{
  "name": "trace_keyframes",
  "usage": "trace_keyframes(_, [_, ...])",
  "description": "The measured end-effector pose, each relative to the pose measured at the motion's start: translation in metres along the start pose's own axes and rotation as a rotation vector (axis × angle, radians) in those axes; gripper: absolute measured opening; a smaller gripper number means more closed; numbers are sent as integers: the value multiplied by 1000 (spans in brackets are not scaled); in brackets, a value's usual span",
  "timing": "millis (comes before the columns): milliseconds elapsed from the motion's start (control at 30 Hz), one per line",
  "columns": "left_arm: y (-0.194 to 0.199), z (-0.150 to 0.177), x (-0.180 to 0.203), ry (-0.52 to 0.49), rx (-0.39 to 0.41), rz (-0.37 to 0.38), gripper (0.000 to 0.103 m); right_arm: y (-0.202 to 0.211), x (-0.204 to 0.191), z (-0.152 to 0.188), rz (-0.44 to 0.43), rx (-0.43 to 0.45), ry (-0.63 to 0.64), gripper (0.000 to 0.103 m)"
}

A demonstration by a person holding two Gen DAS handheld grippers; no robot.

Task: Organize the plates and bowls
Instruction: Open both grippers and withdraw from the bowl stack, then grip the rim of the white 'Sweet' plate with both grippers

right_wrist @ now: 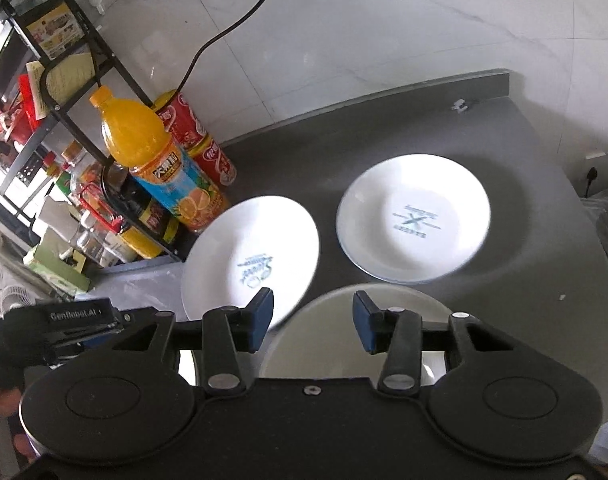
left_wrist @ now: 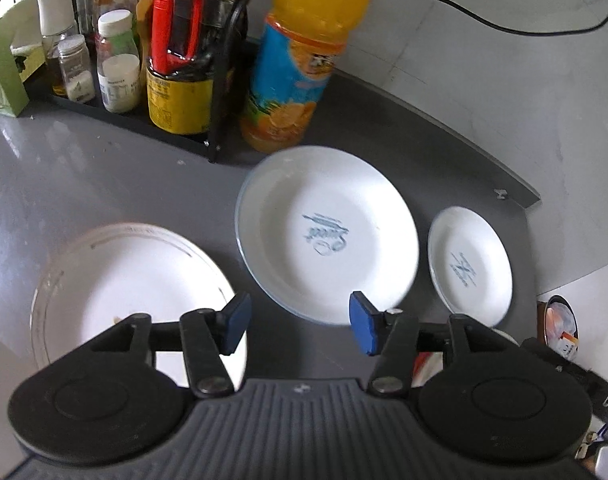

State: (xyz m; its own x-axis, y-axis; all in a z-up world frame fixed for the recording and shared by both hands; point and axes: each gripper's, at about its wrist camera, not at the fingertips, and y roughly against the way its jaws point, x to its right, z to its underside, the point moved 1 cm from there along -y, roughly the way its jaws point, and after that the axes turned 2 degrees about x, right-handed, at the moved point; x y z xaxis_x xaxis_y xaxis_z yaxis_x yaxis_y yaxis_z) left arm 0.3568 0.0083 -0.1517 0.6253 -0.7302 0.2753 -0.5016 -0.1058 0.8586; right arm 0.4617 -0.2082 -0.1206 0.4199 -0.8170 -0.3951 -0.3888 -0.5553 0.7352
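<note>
Open right gripper [right_wrist: 312,326] over blurred bowl [right_wrist: 344,332], its near rim hidden.

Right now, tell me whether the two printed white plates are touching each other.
Apart. The right wrist view shows a strip of dark counter between the plate with the blue script and the plate with the X mark.

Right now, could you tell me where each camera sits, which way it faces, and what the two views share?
Left wrist: above the open left gripper, looking down at the grey counter, its own fingers in view.
Right wrist: above the open right gripper, facing the counter and tiled wall; a gloved hand shows at the left.
Shared: the Sweet-logo plate, the X-logo plate, the orange juice bottle.
</note>
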Motion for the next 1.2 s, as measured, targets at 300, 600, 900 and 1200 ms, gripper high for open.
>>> trace_keyframes(300, [-38, -20, -44, -42, -45, 23, 54, -47, -32, -16, 52, -28, -87, 47])
trace_keyframes(600, [-90, -43, -68, -66, -104, 52, 54, -103, -39, -19, 192, -112, -172, 48])
trace_keyframes(900, [-132, -53, -73, -82, -153, 52, 51, -154, -45, -27, 307, -198, -142, 50])
trace_keyframes(1200, [-151, -57, -74, -37, -158, 67, 39, -197, -41, -22, 345, -314, -128, 47])
